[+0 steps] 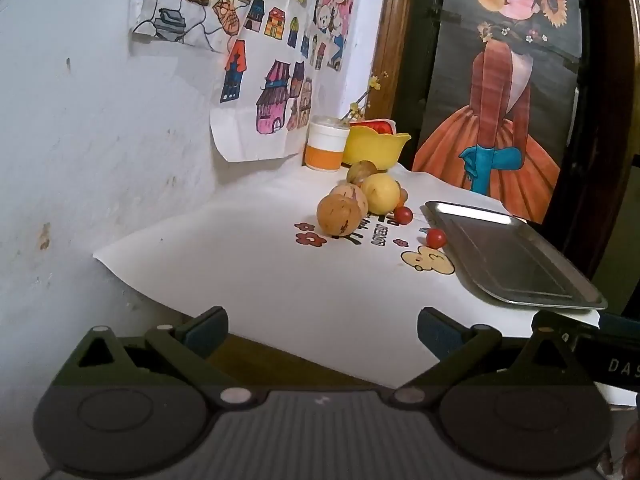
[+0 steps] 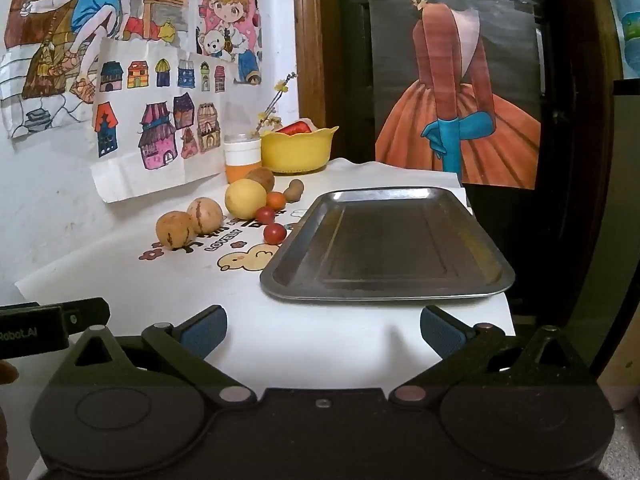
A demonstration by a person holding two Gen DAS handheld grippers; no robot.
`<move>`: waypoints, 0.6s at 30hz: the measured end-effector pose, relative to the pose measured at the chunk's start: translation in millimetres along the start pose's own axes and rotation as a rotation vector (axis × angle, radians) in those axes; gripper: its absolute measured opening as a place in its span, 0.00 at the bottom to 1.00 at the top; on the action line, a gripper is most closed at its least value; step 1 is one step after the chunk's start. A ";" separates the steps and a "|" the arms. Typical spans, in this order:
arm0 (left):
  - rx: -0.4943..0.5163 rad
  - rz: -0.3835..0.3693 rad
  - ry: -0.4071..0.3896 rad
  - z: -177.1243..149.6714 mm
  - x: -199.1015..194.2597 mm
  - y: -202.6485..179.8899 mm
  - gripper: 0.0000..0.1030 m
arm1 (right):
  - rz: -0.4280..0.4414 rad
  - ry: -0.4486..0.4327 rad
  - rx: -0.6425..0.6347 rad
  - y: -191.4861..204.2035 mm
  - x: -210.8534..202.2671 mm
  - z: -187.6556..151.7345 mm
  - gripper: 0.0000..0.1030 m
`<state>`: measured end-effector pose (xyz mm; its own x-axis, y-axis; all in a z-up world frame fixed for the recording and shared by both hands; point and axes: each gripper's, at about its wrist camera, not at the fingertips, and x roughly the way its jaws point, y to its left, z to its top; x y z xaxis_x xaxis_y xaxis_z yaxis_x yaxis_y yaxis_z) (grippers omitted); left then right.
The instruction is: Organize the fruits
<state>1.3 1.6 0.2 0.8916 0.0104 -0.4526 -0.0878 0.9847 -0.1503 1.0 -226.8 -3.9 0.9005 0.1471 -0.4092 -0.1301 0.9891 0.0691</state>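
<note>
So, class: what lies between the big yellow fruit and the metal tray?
Two small red tomatoes lie on the printed cloth between the yellow fruit and the tray, clearest in the right wrist view.

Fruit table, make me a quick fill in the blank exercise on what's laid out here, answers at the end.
1. The metal tray holds ____ fruit.
2. The yellow bowl stands beside a white and ____ cup.
3. Both the left gripper and the right gripper are ____.
4. The two cherry tomatoes lie on the ____.

Answers: no; orange; open; tablecloth
</note>
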 end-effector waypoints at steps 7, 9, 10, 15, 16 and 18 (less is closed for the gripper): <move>0.003 0.004 0.000 -0.1 -0.1 0.1 1.00 | 0.002 -0.004 0.000 0.8 -0.5 -0.1 1.00; 0.002 0.005 0.000 0.1 0.0 -0.4 1.00 | 0.001 -0.004 -0.001 0.8 -0.5 0.0 1.00; 0.000 0.005 -0.001 0.1 0.2 -0.2 1.00 | 0.001 -0.004 -0.001 0.7 -0.4 -0.1 1.00; -0.009 0.004 0.007 0.7 1.3 1.3 1.00 | 0.002 -0.004 -0.001 0.6 -0.5 -0.3 1.00; -0.010 0.003 0.009 0.7 2.1 1.6 1.00 | 0.002 -0.004 0.000 0.5 -0.6 -0.3 1.00; -0.011 0.001 0.010 0.6 2.6 1.9 1.00 | 0.002 -0.003 -0.001 0.7 -0.5 -0.2 1.00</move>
<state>3.7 3.5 -0.8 0.8870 0.0096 -0.4616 -0.0937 0.9828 -0.1595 0.4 -226.2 -3.8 0.9014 0.1495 -0.4063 -0.1329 0.9887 0.0689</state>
